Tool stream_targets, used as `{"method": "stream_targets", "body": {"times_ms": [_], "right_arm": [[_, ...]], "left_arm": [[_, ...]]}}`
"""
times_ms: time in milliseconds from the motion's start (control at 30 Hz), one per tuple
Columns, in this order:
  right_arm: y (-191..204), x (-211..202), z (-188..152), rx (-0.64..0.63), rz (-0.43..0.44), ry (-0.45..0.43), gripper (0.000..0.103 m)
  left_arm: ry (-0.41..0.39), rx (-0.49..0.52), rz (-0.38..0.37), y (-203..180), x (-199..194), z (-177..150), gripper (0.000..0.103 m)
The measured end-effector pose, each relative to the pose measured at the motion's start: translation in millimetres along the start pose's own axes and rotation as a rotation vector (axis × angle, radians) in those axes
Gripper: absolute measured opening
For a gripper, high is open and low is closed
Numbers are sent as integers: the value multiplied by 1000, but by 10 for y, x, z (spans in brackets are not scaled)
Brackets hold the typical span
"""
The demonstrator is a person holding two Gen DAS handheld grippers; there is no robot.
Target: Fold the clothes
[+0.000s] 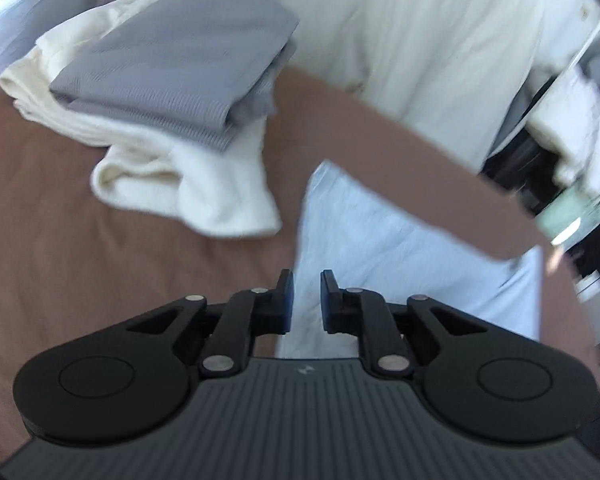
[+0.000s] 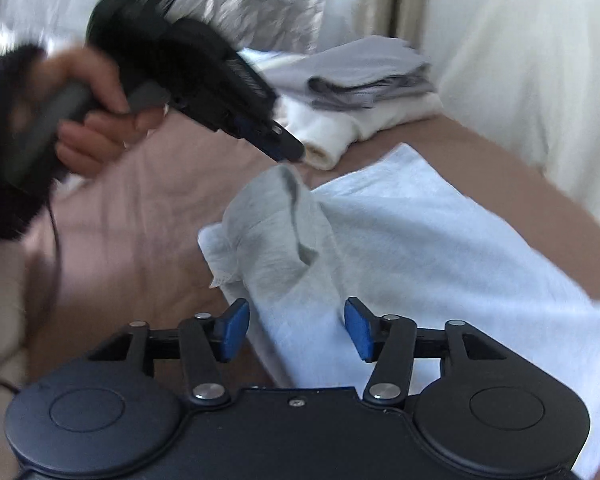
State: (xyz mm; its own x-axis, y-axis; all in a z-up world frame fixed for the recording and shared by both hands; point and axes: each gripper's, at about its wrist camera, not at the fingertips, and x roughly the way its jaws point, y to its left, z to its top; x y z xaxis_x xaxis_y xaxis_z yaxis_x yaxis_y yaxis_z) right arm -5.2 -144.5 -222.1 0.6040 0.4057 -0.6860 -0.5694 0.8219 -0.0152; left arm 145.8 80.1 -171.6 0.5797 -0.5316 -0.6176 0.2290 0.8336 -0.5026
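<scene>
The pale blue cloth (image 2: 400, 240) lies flat on the brown bed (image 2: 140, 208), and its long axis runs from the right claw (image 2: 296, 328) away toward the far right. One corner (image 2: 276, 216) at its left end is raised in a soft peak with the grey underside showing, and it appears to hang from the tip of the left claw (image 2: 290, 152), which comes in from the upper left in a hand (image 2: 96, 120). In the left wrist view the left claw (image 1: 306, 300) stands almost closed with only a narrow slit, but whether it really pinches the cloth cannot be told, as the pictures are blurred. The right claw is released: its blue pads (image 2: 236, 328) stand well apart just above the near edge of the cloth, nothing between them. So the cloth lies directly in front of both claws; the right one is nearer to the near edge, the left one nearer to the raised corner. Behind the cloth, apart from it, is a stack: a folded grey piece (image 1: 172, 64) on a cream one (image 1: 188, 188). The fold is probably carried along the long axis.
</scene>
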Motion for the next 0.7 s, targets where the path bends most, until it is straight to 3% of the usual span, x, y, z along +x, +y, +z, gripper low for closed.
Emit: {"method": "stream_targets", "body": {"times_ms": [167,233,333,400,467,567,633,700], "right_arm": [[-422,-356,-177,72,-170,-9,61],[-640,-429,-203,74,-250,4,61],[-1029,-416,-147,55,-329,52,61],[-1334,-402,-115,79,-346,78,61],[-1660,-403,-118,165,-308,87,61],[-2051,-450,-197,319,-182,64,61],[-2223,-452,-262,397,-112,44,62],[-2341,-427,-343,453,-67,20,62]], "left_arm": [[33,123,-127,-288,202,68,24],[88,214,-173,-463,396,137,36],[179,336,-197,-695,734,238,46],[222,322,-197,-761,951,324,47],[234,287,-219,-809,1128,398,47],[249,243,-258,-808,1375,414,53],[266,224,-276,-812,1517,384,70],[288,221,-290,-803,1618,322,72]]}}
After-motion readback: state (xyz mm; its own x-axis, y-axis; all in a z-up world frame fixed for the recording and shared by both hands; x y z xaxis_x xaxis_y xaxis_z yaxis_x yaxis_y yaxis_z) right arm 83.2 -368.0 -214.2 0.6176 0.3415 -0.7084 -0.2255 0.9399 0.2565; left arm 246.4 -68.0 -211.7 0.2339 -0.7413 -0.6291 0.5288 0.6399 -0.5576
